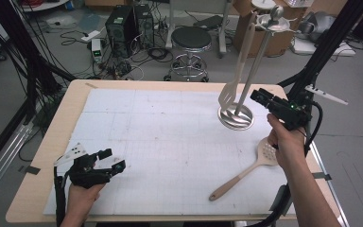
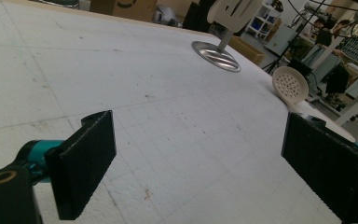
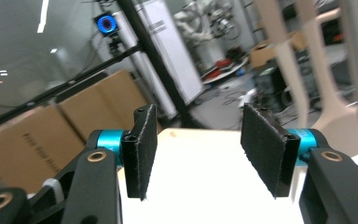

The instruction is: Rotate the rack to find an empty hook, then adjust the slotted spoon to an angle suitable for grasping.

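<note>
From the high view we see the person's left hand (image 1: 81, 193) low at the near left corner of the surface (image 1: 42, 156), holding the left tongs (image 1: 108, 160) just over the white mat (image 1: 160, 142) with the jaws pointing right. In the left gripper view those jaws stand wide apart with nothing between them. The right forearm reaches up the right side, its hand (image 1: 286, 142) lifted above the mat and gripping the right tongs (image 1: 261, 97), which point left toward the metal stand (image 1: 236, 116). In the right gripper view the right jaws are parted about halfway and hold nothing. A slotted spatula (image 1: 238, 68) hangs from the stand's top, its blade near the round base. A perforated spoon (image 1: 246, 172) lies flat on the mat by the right wrist, which covers part of its bowl. In the right gripper view the spatula and the stand's pole are blurred and cut off at the top edge. We cannot make out how the spatula is hooked on.
</note>
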Motion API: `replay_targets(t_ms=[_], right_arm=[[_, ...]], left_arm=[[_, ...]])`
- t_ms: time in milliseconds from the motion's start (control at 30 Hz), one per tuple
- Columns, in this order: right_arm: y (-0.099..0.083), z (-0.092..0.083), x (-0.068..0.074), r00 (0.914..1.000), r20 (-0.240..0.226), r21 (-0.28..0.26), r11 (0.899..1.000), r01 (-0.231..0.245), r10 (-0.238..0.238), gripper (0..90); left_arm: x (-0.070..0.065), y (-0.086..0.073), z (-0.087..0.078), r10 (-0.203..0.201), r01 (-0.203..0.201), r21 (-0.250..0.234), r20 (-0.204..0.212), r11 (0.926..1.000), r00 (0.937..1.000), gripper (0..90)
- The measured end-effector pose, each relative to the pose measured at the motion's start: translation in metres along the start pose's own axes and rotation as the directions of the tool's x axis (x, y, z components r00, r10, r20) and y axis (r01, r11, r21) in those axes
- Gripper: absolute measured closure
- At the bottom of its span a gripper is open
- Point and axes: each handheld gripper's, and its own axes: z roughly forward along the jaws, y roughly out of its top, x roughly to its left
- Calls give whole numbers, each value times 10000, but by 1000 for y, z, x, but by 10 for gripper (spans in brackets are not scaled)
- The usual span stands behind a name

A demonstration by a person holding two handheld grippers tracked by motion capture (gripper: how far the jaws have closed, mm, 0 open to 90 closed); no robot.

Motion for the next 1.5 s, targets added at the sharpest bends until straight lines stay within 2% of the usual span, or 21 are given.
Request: replay_targets(t_ms=[33,167,267,467,567,667,733,900,1100,1233,1333,1367,1500], right_arm=[[-3,-2,1,9998,-142,62,9999,-141,142,453],[-14,-10,6,9992,-386,333,9994,-75,87,441],[-23,-17,7,9992,-404,513,9986,101,-80,435],[-43,-33,0,9994,-329,681,9977,-37,59,436],[-56,-41,-1,9993,-366,989,9951,-80,117,436],[-73,-47,-3,9992,-395,1534,9881,130,-70,440],[-85,-50,-7,9990,-451,1964,9805,96,-7,452],[-116,-57,-15,9981,-528,2508,9679,-170,312,479],[-150,-65,-24,9977,-443,3287,9438,-341,515,484],[-171,-72,-24,9960,-554,3853,9217,-439,706,569],[-188,-74,-23,9963,-544,4499,8924,-356,671,657],[-193,-73,-23,9956,-612,4762,8787,-340,717,683],[-209,-68,-18,9949,-737,5475,8366,-175,691,772]], left_arm=[[0,0,0,0,0,1,0,10000,10000,106],[0,1,1,-36,36,-52,6,10000,10000,106],[0,1,4,20,-20,14,27,10000,10000,106],[-2,1,8,26,-27,97,76,9999,10000,106],[-2,1,7,15,-16,72,91,10000,10000,106],[-1,1,7,3,-3,63,61,10000,10000,105],[-1,1,7,-14,14,55,56,10000,10000,106],[-3,1,9,12,-13,84,106,10000,9999,106],[-3,1,9,-10,9,81,110,10000,9999,106],[-3,1,8,4,-5,89,104,10000,9999,106],[-4,1,8,17,-18,61,111,10000,9999,106],[-4,1,8,39,-40,89,92,10000,9999,106],[-5,1,8,36,-37,69,112,10000,9999,106]])
